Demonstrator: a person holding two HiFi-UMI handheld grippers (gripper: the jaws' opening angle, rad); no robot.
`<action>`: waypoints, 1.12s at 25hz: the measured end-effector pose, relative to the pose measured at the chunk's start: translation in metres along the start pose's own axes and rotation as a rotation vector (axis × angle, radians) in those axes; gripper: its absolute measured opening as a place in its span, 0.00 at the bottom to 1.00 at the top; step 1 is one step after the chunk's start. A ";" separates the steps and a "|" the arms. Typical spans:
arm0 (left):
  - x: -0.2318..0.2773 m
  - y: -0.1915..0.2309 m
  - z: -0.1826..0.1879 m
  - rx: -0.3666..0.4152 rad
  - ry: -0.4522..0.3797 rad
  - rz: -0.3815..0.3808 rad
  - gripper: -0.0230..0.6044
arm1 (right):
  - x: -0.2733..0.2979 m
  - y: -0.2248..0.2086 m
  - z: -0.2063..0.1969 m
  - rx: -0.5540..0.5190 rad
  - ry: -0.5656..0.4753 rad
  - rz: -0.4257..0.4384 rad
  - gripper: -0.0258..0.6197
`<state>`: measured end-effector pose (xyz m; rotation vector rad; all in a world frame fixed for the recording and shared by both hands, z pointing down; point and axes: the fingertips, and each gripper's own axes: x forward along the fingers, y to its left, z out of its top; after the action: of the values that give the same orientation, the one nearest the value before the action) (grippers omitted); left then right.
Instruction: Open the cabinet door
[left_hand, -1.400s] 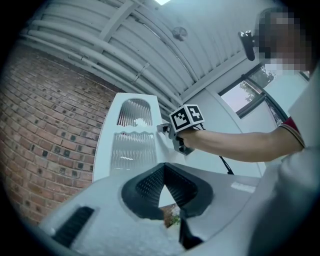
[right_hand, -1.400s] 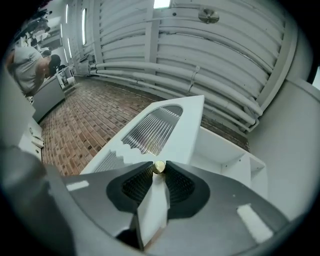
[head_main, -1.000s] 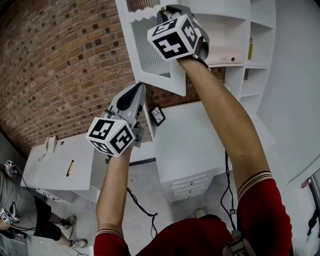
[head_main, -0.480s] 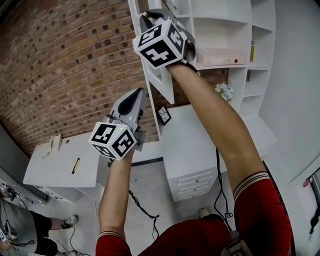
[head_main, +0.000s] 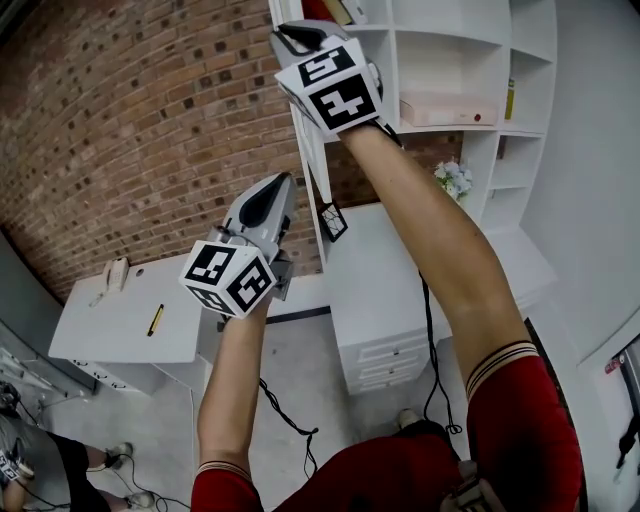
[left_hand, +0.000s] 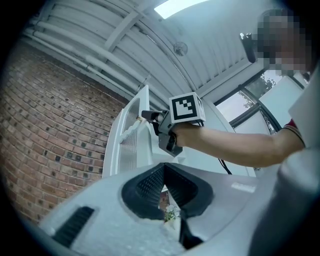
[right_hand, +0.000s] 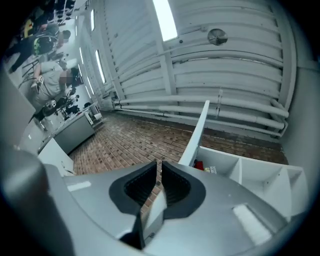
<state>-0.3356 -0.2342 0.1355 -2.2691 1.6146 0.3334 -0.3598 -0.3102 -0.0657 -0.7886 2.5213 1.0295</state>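
The white cabinet door (head_main: 313, 150) stands swung out from the shelf unit, almost edge-on in the head view. My right gripper (head_main: 297, 35) is up at its free edge. Its jaws have just been closing, and in the right gripper view the door's thin edge (right_hand: 197, 132) runs down between them (right_hand: 160, 167), with the pads on it. The left gripper view shows the door's slatted face (left_hand: 127, 145) with the right gripper (left_hand: 146, 115) at its upper edge. My left gripper (head_main: 283, 183) hangs lower, left of the door, shut (left_hand: 163, 170) on nothing.
A brick wall (head_main: 130, 120) lies behind the door. Open shelves hold a pink box (head_main: 450, 108). Below are a white desk with drawers (head_main: 385, 365), flowers (head_main: 452, 180), and a low counter (head_main: 120, 330) with a phone (head_main: 112, 272). A person (head_main: 20, 460) stands at bottom left.
The door has swung further open, from facing the camera to nearly edge-on. My right gripper has gone left with it and rolled. The left gripper has shifted only slightly.
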 end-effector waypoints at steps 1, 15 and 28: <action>-0.001 -0.003 0.000 -0.001 0.000 -0.003 0.04 | -0.003 0.002 0.001 0.024 -0.011 0.012 0.10; 0.011 -0.055 0.001 -0.006 -0.007 -0.025 0.04 | -0.081 -0.002 -0.004 0.146 -0.087 0.128 0.06; 0.058 -0.133 0.001 0.088 -0.033 0.066 0.04 | -0.231 -0.053 -0.052 0.286 -0.138 0.261 0.06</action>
<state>-0.1909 -0.2436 0.1304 -2.1389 1.6567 0.3084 -0.1469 -0.2924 0.0496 -0.3047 2.6152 0.7398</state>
